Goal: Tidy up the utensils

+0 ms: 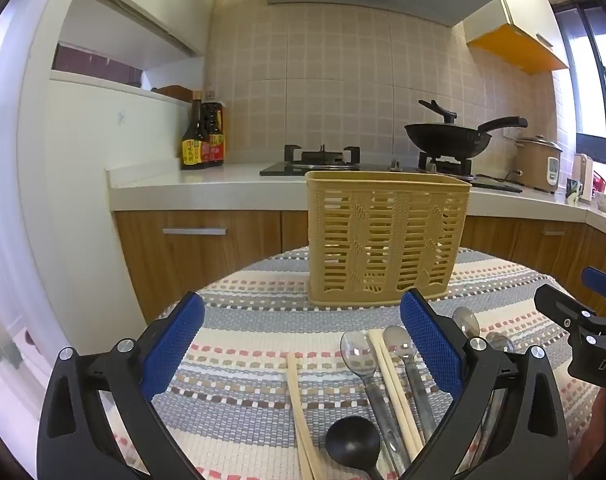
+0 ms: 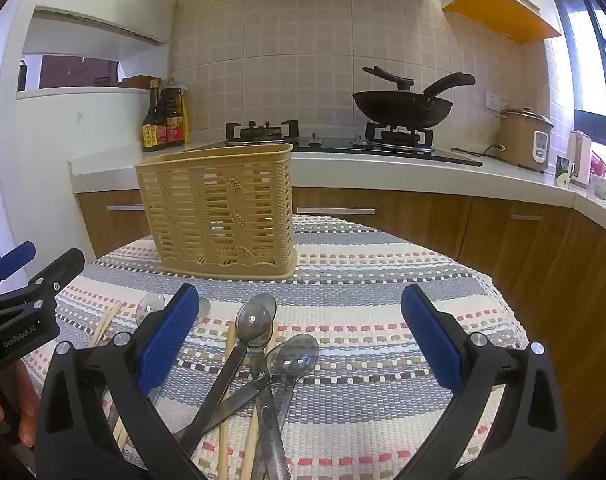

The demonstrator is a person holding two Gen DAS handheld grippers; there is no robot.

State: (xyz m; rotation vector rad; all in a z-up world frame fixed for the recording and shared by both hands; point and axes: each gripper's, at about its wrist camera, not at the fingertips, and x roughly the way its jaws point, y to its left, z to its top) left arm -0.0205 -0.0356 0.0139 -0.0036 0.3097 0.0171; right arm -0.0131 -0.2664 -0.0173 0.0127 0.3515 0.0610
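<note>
So both hand-held grippers are spread wide, nothing between the pads. My left hand-held gripper (image 1: 303,344) hangs above the striped cloth (image 1: 247,320) covering the worktop, pointing slightly down toward the far side. My right hand-held gripper (image 2: 299,336) does the same, just right of it (its black frame shows at the right edge of the left view).

Utensils lie loose on the cloth at the near side. Left view: a black ladle (image 1: 353,446) nearest, a clear spoon (image 1: 357,350) beside a pair of chopsticks (image 1: 391,384), another chopstick pair (image 1: 299,412) to the left, more spoons partly hidden behind my right pad. Right view: several spoons (image 2: 255,320) crossed in a pile with chopsticks (image 2: 228,380) under them, lying between my pads but untouched.

A yellow slatted basket (image 1: 387,236) stands upright at the far side of the cloth, well apart from the utensils; I cannot tell its compartments.

Behind: kitchen counter with a wok (image 1: 447,140) on the stove, sauce bottles (image 1: 203,140) at far left, rice cooker (image 1: 539,164) at far right.
</note>
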